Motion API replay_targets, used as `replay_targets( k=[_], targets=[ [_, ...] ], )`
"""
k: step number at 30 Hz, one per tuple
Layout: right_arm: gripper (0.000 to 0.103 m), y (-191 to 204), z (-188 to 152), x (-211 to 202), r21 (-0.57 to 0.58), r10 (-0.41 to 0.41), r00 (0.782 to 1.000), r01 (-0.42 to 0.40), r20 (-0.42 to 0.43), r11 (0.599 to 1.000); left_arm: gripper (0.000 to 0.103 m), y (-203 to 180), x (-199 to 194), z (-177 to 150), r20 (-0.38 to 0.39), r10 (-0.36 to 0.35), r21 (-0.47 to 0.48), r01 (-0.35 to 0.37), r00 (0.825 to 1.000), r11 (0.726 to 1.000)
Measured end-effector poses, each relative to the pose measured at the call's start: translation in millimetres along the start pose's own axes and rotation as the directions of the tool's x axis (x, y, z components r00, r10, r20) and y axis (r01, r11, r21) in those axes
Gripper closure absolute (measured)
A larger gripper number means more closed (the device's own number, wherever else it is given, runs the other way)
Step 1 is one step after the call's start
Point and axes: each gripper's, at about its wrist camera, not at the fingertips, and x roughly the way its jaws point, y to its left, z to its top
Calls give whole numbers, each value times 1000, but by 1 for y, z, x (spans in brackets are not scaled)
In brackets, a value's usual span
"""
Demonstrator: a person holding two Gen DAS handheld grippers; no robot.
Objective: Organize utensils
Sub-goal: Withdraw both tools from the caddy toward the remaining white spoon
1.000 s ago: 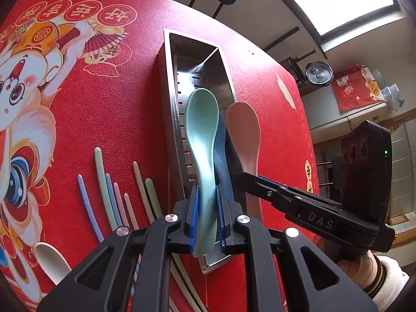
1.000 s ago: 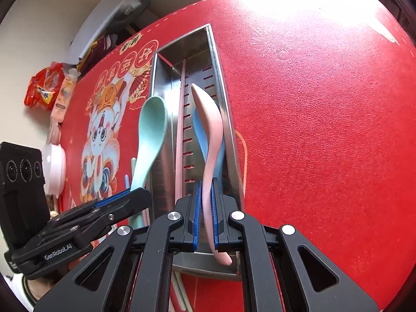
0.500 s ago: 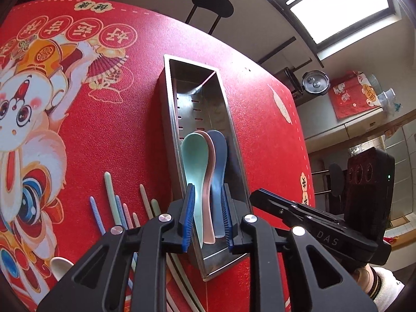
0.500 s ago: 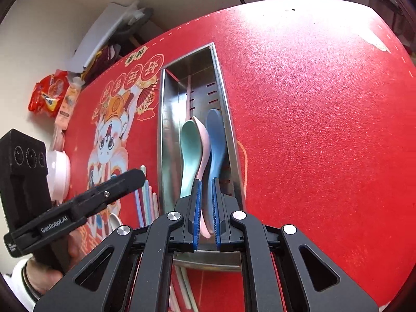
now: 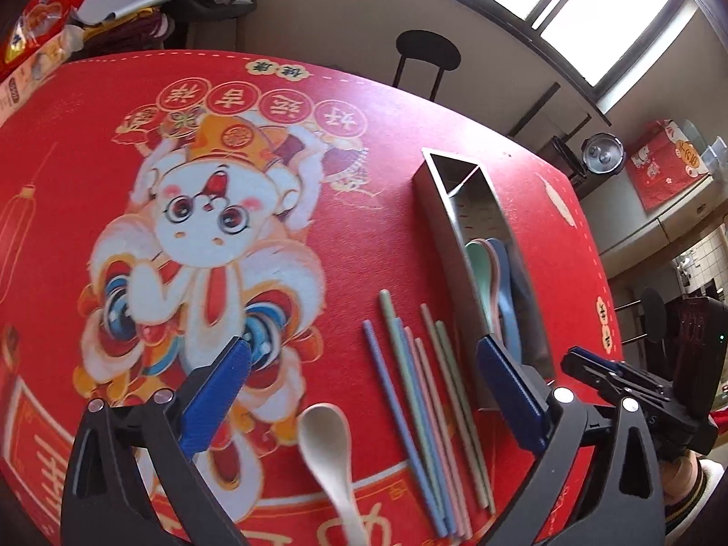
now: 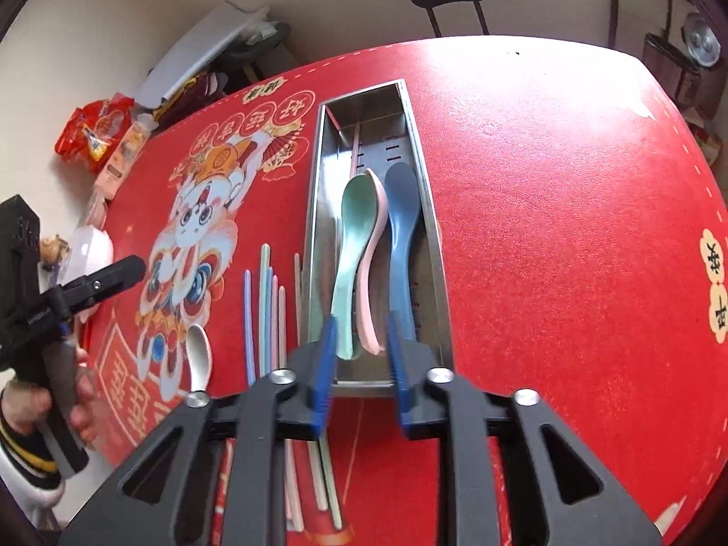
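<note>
The red printed tablecloth (image 6: 568, 227) is running wide and bare to the right of the steel tray (image 6: 421, 173), its dashed border curving toward the table edge; to the tray's left the cloth is carrying a cartoon lion-dance figure (image 5: 214, 245) and loose utensils. The long, narrow tray is lying flat with slotted walls; inside it a mint spoon (image 6: 352, 236), a pink spoon (image 6: 373, 282) and a dark blue spoon (image 6: 401, 245) are resting side by side, bowls away from the cameras, the pink one tucked partly under the mint. Just beside the tray a bundle of slim pastel chopsticks (image 5: 423, 391) is lying roughly parallel, and a cream spoon (image 5: 330, 450) is sitting next to them — smooth, matte plastic. The left gripper (image 5: 364, 391) has just been opening and is standing wide apart over the chopsticks and cream spoon, gripping nothing; the right gripper (image 6: 361, 364) has also just been opening, its blue pads parted at the tray's near end, clear of the spoon handles.
</note>
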Motion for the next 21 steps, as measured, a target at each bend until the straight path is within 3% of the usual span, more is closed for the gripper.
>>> replay_targets(
  k=[5,9,15,21],
  targets=[
    [45,11,-30,7,-41,-20,1000,19,-15,999,6,34,-10,-35,-14,70,-33,-70,997,997],
    [45,21,-49,17,-76,-27,999,24,-43,997,6,41,-6,-66,-51,121,-1,-122,991,993],
    [45,31,-67,34,-83,-30,996,23,-88,996,6,37,3,-98,-87,74,3,-74,993,997],
    [45,46,-74,40,-116,-11,994,-2,-111,993,6,32,3,-107,-91,54,12,-53,994,999]
  ],
)
